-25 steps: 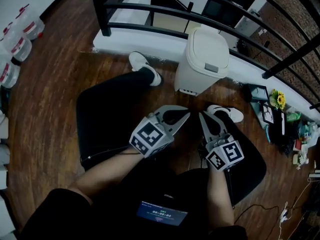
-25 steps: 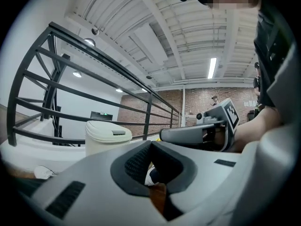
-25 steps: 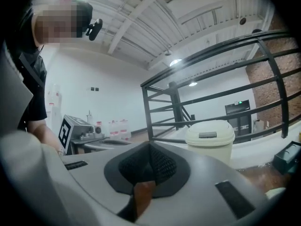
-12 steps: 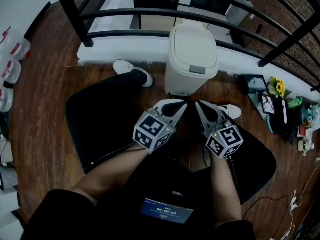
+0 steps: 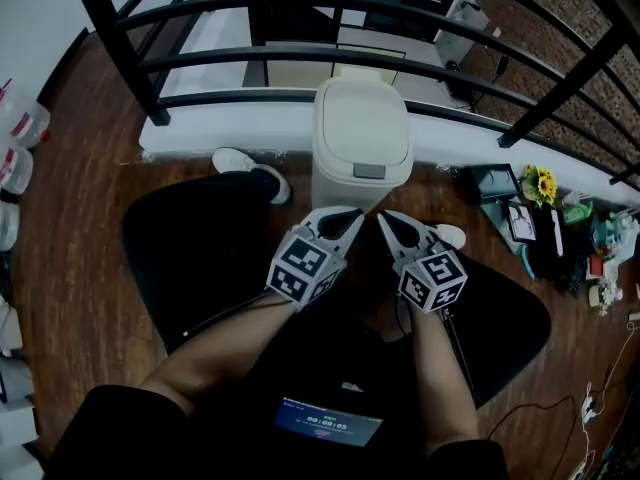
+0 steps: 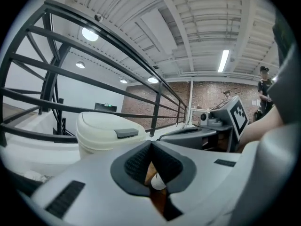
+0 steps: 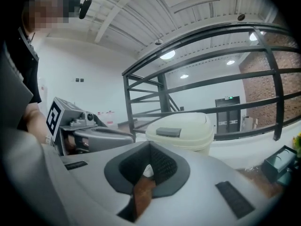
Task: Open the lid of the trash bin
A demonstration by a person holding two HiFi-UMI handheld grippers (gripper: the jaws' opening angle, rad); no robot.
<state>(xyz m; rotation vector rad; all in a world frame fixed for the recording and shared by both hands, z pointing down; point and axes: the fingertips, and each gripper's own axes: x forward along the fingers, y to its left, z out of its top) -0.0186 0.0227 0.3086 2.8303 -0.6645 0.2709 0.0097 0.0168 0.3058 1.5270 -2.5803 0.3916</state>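
A cream trash bin [image 5: 360, 143] with a grey push tab [image 5: 369, 171] on its closed lid stands on the wood floor against a white ledge under black railings. The same bin [image 6: 106, 135] shows ahead in the left gripper view, and the bin [image 7: 183, 131] also in the right gripper view. My left gripper [image 5: 352, 214] is shut and empty, pointing at the bin's base. Beside it my right gripper [image 5: 385, 218] is shut and empty too. Both hang just short of the bin, side by side, over the person's black-trousered legs.
Black railings [image 5: 300, 28] cross above the bin. A white shoe [image 5: 245, 166] sits left of the bin, another [image 5: 445, 235] to its right. Framed pictures and yellow flowers [image 5: 540, 183] lie at the right. Water bottles [image 5: 15, 148] line the left edge. A cable [image 5: 530, 408] trails at lower right.
The view has shifted so the bin sits nearer and more central. Both grippers have moved forward toward it, staying shut and side by side.
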